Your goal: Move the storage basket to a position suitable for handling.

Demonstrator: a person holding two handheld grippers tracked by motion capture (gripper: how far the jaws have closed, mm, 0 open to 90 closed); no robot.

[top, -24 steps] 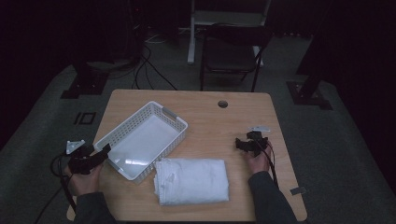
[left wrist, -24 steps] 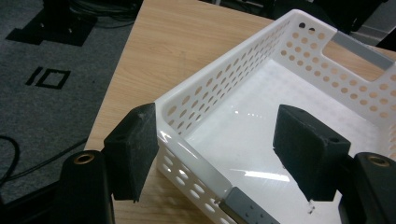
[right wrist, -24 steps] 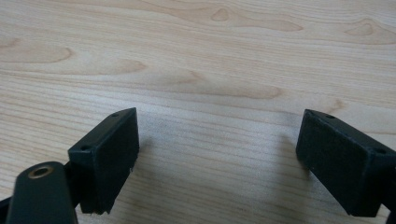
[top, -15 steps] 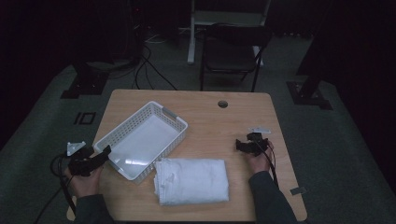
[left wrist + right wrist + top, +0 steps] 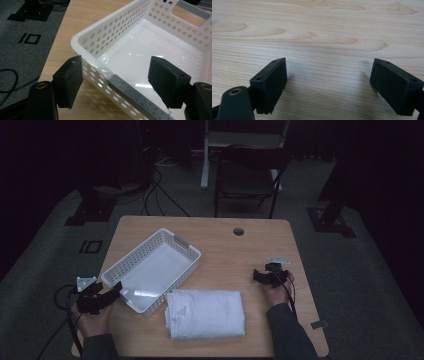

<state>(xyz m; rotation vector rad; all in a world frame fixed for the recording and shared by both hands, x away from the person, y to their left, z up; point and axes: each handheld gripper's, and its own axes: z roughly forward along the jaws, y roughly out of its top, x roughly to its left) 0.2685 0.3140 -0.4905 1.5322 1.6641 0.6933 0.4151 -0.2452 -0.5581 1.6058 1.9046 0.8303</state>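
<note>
Basket [image 5: 152,270], white perforated plastic, on table's [image 5: 260,251] left half beside folded towel [image 5: 206,313] | likely light, stiff, slick; grip grey-taped near rim [image 5: 130,93] | left gripper [image 5: 120,75] wide open straddling that corner, empty | right gripper [image 5: 332,82] wide open, empty

You are working in a dim room. Your light wooden bench [image 5: 220,245], with a round hole [image 5: 238,231] near its far edge, stands on grey carpet [image 5: 45,265]. Beyond it a dark folding chair [image 5: 247,177] faces you, black cables [image 5: 160,185] trail across the floor, and the walls are lost in darkness.
</note>
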